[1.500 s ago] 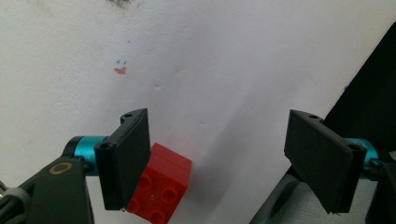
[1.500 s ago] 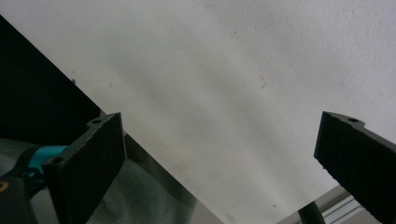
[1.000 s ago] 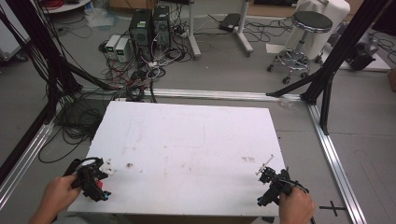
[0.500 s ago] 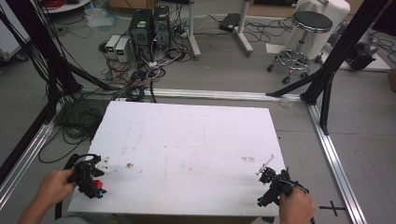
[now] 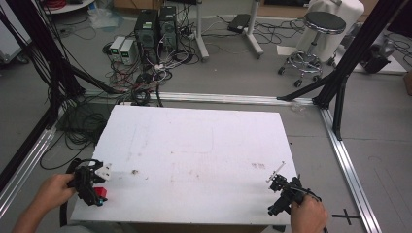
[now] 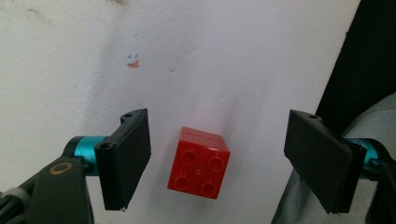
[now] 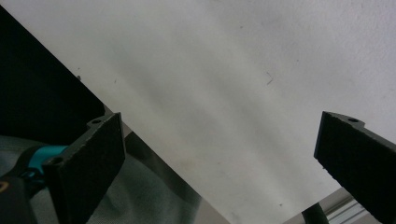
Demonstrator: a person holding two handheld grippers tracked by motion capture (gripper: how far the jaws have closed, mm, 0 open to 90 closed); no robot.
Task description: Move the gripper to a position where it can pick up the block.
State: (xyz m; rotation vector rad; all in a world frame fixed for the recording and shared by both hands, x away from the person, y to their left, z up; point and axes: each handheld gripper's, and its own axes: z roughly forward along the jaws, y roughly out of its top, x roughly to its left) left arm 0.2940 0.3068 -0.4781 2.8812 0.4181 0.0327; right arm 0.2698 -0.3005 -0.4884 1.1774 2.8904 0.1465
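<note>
A small red four-stud brick (image 6: 200, 168) lies on the white table top (image 5: 194, 145), near its front left corner. In the high view the brick (image 5: 100, 193) peeks out beside my left gripper (image 5: 94, 191). In the left gripper view my left gripper (image 6: 217, 163) is open, its jaws standing wide on either side of the brick without touching it. My right gripper (image 5: 273, 209) is held at the table's front right corner. In its own view the right gripper (image 7: 219, 154) is open, with bare table surface between the jaws.
A person's hands (image 5: 51, 191) come in from the bottom edge. An aluminium frame rail (image 5: 347, 160) runs along the right of the table. Computers, cables (image 5: 145, 63) and a stool (image 5: 316, 34) stand on the floor beyond the far edge.
My left gripper has drifted toward the front left corner and now sits over the red brick. The right gripper has stayed where it was.
</note>
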